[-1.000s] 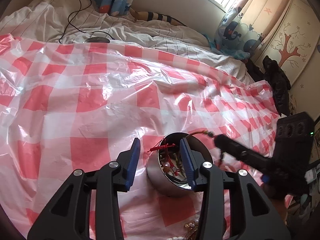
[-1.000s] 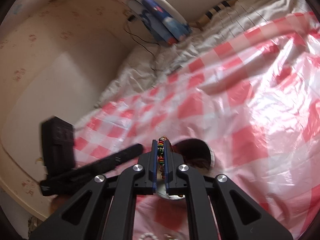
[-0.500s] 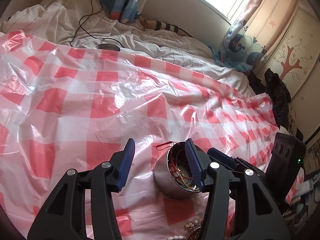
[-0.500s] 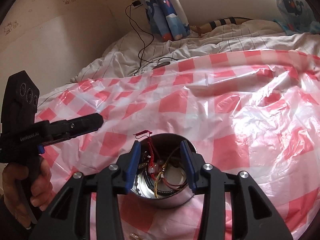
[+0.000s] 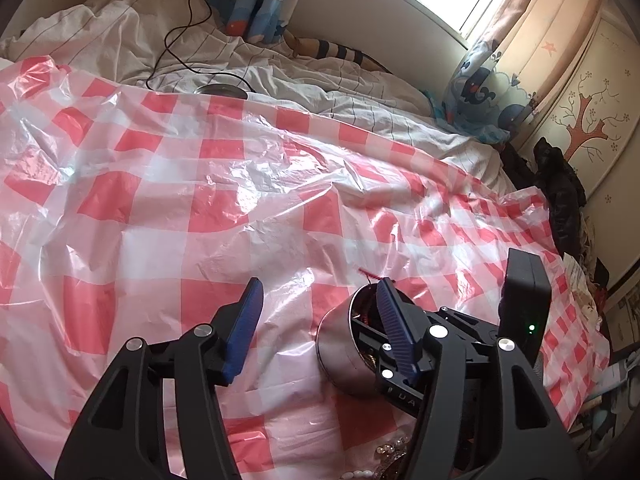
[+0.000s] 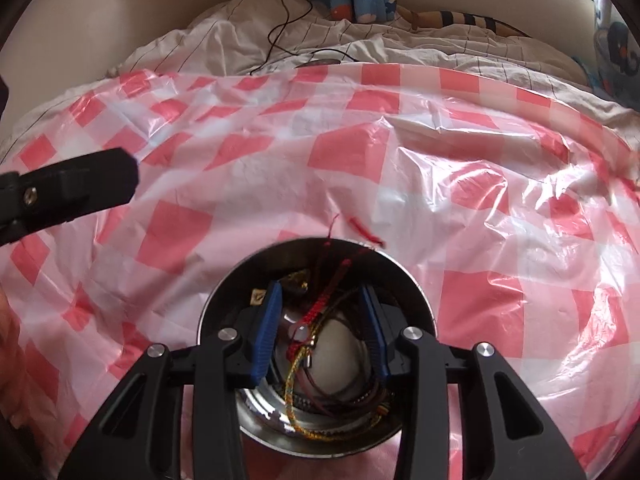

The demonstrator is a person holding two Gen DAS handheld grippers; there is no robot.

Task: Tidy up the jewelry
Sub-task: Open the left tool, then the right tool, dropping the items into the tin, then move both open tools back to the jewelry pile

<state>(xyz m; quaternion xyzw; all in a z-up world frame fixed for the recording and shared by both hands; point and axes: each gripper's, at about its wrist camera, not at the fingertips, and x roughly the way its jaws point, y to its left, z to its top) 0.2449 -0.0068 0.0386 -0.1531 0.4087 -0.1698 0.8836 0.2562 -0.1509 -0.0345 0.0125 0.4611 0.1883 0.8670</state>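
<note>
A steel bowl (image 6: 224,280) on the red-checked plastic sheet holds a tangle of cords and bracelets. A red braided cord (image 6: 320,308) runs through the middle and its end hangs over the far rim. My right gripper (image 6: 320,320) reaches down into the bowl. Its jaws are closing, with the red cord and a bead between them, but the pads press on nothing. In the left wrist view the bowl (image 5: 340,356) sits partly behind the right finger. My left gripper (image 5: 320,316) hovers above the sheet, its jaws opening and empty.
Pearls and beads (image 5: 392,456) lie on the sheet near the bottom edge. A crumpled white duvet (image 5: 280,72) with a black cable (image 5: 176,36) lies beyond the sheet. Dark clothes (image 5: 560,192) hang at the right. The left gripper's finger (image 6: 80,188) juts in from the left.
The right gripper let go of the beaded bracelet, opened and dropped into the bowl. The left gripper opened wider, and the bowl now sits by its right finger, no longer between them.
</note>
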